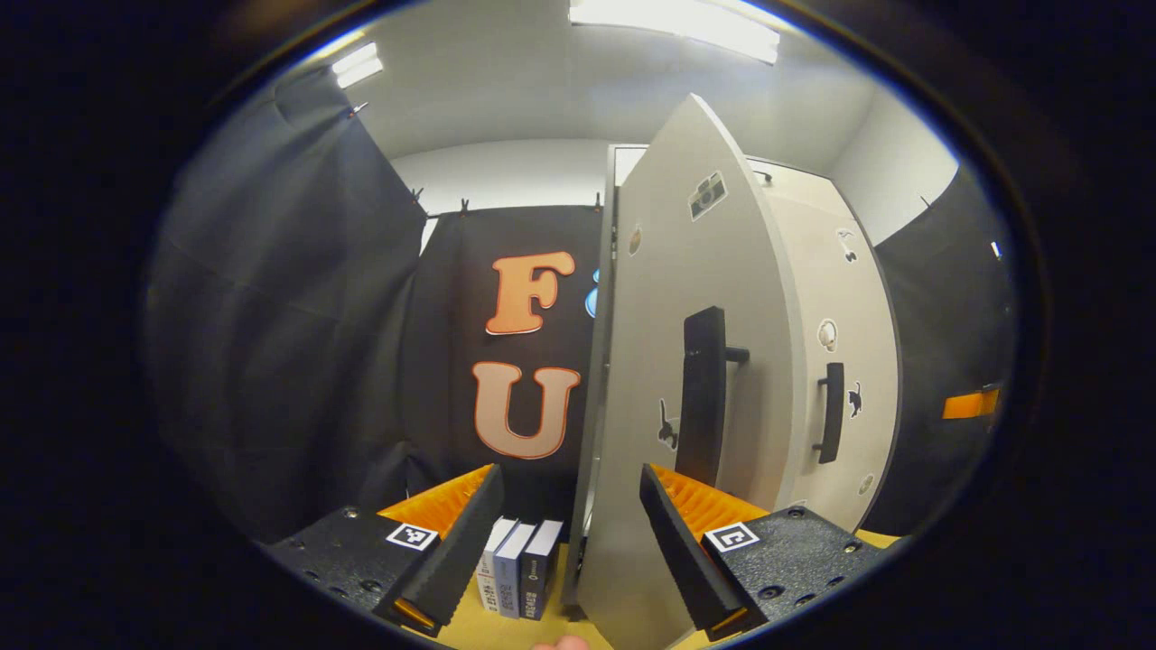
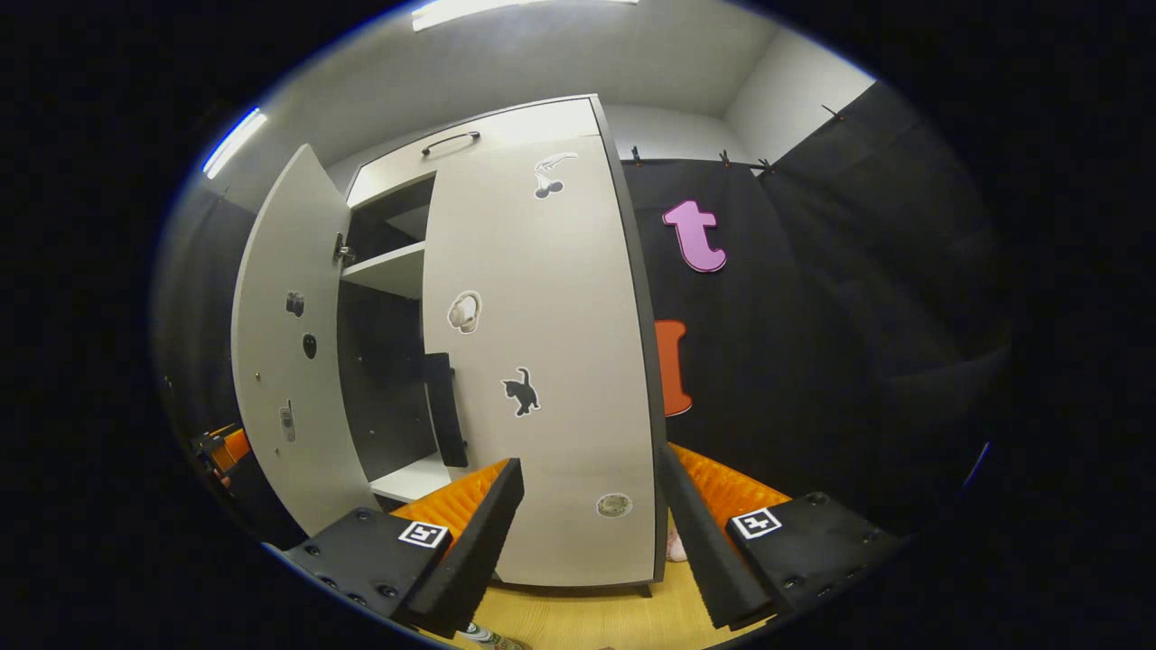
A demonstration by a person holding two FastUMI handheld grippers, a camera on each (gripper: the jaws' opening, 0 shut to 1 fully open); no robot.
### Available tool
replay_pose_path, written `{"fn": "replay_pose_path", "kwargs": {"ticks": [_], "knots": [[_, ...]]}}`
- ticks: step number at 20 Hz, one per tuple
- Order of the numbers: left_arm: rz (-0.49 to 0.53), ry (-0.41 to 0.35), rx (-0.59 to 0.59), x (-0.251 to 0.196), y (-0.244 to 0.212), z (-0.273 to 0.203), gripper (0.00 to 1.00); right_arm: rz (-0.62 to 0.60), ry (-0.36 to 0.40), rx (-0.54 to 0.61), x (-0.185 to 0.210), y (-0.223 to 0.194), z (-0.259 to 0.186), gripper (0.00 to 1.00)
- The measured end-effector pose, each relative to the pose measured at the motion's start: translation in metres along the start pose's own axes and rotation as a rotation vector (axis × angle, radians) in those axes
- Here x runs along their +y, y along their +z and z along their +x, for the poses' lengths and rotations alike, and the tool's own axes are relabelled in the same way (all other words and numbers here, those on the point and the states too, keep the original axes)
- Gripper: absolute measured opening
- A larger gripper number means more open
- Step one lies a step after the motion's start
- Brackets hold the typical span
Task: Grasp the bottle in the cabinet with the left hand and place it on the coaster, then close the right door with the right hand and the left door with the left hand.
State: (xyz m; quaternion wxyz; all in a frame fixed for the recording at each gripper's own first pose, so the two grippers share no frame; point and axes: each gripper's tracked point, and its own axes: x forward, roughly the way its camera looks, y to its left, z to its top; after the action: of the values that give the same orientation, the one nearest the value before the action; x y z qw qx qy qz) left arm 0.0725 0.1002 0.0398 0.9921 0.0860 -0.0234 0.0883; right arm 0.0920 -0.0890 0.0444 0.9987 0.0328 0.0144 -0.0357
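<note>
Pale grey cabinet [image 2: 533, 361]: its right door [image 2: 542, 343] is closed and its left door [image 1: 686, 379] stands ajar. Both the left gripper [image 1: 571, 533] and right gripper [image 2: 591, 533] hang open, holding nothing. A bottle [image 2: 483, 637] peeks up on the wooden table [image 2: 587, 623] at the near edge.

1 cabinet [image 2: 542, 298] w/ 2 doors: left door [image 1: 686, 379] ajar, right door [image 2: 551, 361] shut. 2 door handles [image 1: 703, 406], 1 per door, plus 1 handle [image 2: 449, 140] on the top panel. 3 books [image 1: 517, 567] standing side by side on the table [image 1: 479, 632]. 2 shelves [image 2: 388, 268] seen inside the cabinet. 4 stickers [image 2: 520, 391] on the right door. 2 grippers: left gripper [image 1: 572, 542], right gripper [image 2: 587, 533], both w/ fingers apart.
</note>
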Motion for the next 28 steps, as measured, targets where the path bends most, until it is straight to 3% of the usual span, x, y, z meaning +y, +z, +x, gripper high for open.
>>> {"fn": "replay_pose_path", "kwargs": {"ticks": [5,8,14,24,25,26,28], "knots": [[-0.038,-0.097,0.028,-0.041,-0.012,0.021,0.89,0.011,-0.051,0.011,-0.016,-0.003,-0.014,0.98],[-0.082,-0.153,0.037,-0.062,-0.012,0.028,0.97,0.012,-0.077,0.006,-0.024,-0.002,-0.021,0.98],[-0.095,-0.25,0.027,-0.101,-0.013,0.042,0.94,0.013,-0.114,0.01,-0.036,-0.003,-0.032,0.98],[-0.085,-0.277,0.048,-0.133,-0.032,0.072,0.92,0.007,-0.15,0.017,-0.056,-0.018,-0.036,0.98],[-0.083,-0.276,0.05,-0.136,-0.034,0.075,0.98,0.013,-0.149,0.021,-0.058,-0.022,-0.037,0.98],[-0.08,-0.275,0.051,-0.139,-0.036,0.081,0.94,0.02,-0.149,0.026,-0.061,-0.026,-0.037,0.98],[-0.079,-0.271,0.056,-0.144,-0.04,0.089,0.98,0.031,-0.162,0.039,-0.069,-0.035,-0.039,0.98]]}}
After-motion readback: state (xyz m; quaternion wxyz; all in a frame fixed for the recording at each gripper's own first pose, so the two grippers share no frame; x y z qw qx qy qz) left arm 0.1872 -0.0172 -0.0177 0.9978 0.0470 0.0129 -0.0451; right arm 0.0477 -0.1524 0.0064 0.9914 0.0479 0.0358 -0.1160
